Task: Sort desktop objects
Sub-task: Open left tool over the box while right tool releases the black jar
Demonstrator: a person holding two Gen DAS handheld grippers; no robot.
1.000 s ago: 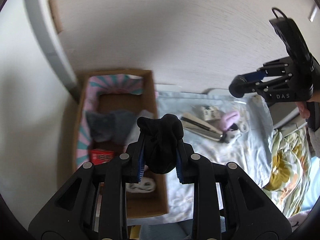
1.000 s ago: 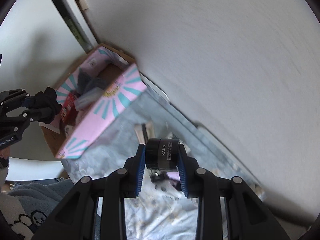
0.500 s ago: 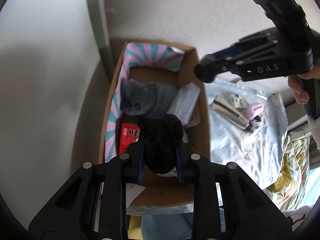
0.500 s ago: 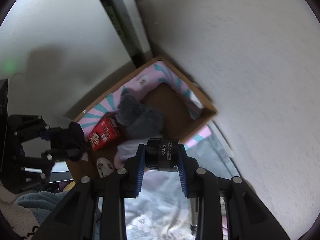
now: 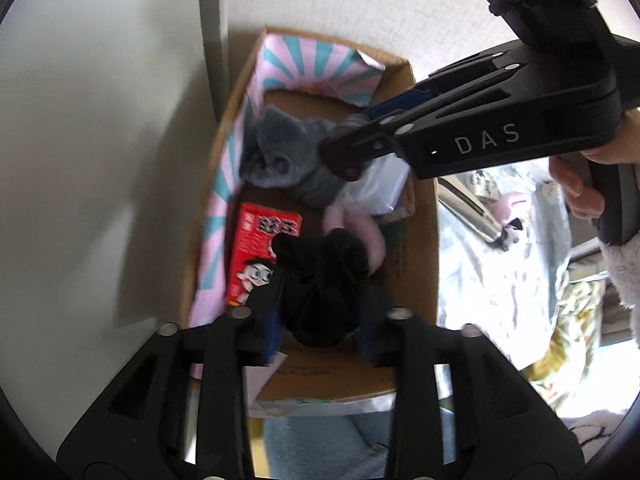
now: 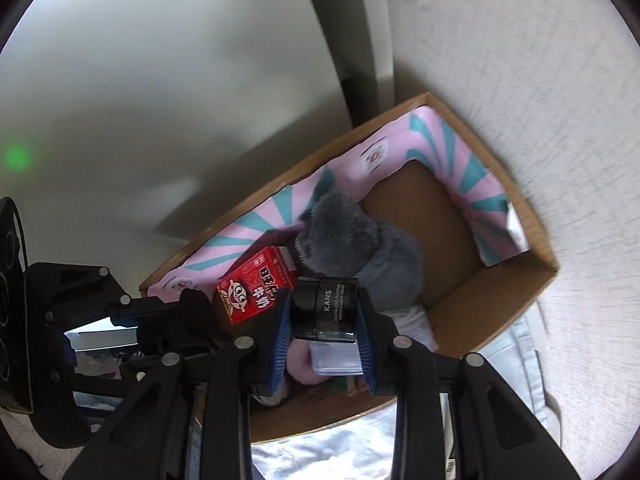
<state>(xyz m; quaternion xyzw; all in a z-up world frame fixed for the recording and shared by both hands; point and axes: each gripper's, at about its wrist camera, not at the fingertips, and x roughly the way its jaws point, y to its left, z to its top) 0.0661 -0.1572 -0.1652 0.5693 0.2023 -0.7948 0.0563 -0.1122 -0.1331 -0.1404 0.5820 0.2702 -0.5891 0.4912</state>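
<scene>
2 grippers hang over the cardboard box (image 5: 416, 240), which sits against the wall beside a pale cloth (image 5: 472, 264). The left gripper (image 5: 320, 300) points down into the near end of the box with a black bundle of fabric (image 5: 320, 280) between its fingers; its jaws are opening, and the blue pads now stand a little off the bundle's sides, though blur makes the gap hard to judge. The right gripper (image 6: 324, 320) has its jaws clamped on a small black jar (image 6: 324, 308) with white lettering, held above the box's middle. In the left wrist view that same gripper reaches in from the right, a hand (image 5: 580, 184) on its grip.

Inside the box, lined along 2 walls with pink and teal striped paper (image 6: 460, 168), lie a grey fluffy toy (image 6: 352, 240), a red carton (image 6: 256, 284) with a cartoon face, a pink soft thing (image 5: 352, 228) and a clear plastic packet (image 5: 380, 188). On the cloth outside lie a silver flat object (image 5: 468, 212) and a small pink item (image 5: 512, 204).
</scene>
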